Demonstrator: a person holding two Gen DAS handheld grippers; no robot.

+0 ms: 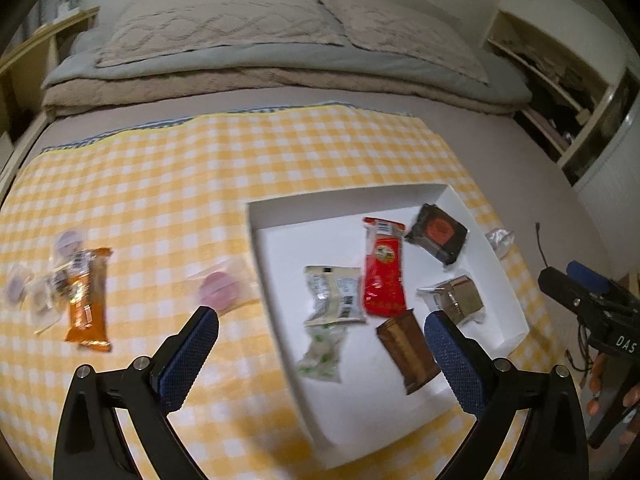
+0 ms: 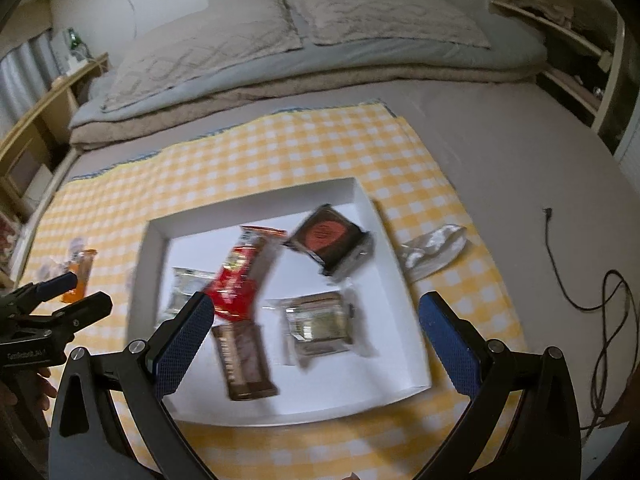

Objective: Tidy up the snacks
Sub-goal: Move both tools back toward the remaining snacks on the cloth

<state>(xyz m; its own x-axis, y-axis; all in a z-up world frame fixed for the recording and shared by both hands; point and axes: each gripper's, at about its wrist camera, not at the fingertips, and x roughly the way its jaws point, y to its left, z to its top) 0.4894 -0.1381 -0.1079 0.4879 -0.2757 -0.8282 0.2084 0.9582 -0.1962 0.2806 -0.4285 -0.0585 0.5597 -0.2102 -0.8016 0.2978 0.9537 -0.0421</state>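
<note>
Bed (image 2: 480,152) bears checkered cloth (image 2: 320,148), seemingly.

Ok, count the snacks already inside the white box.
6 in the white box: red packet, black-and-red square, silver-wrapped block, brown bar, silver pouch, green-and-white candy. None looks hidden.

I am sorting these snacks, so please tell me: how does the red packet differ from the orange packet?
The red packet lies inside the white tray; the orange packet lies outside it, on the checked cloth. Red touches other snacks in the tray; orange lies by small clear-wrapped sweets. Both are long, flat and ungripped.
</note>
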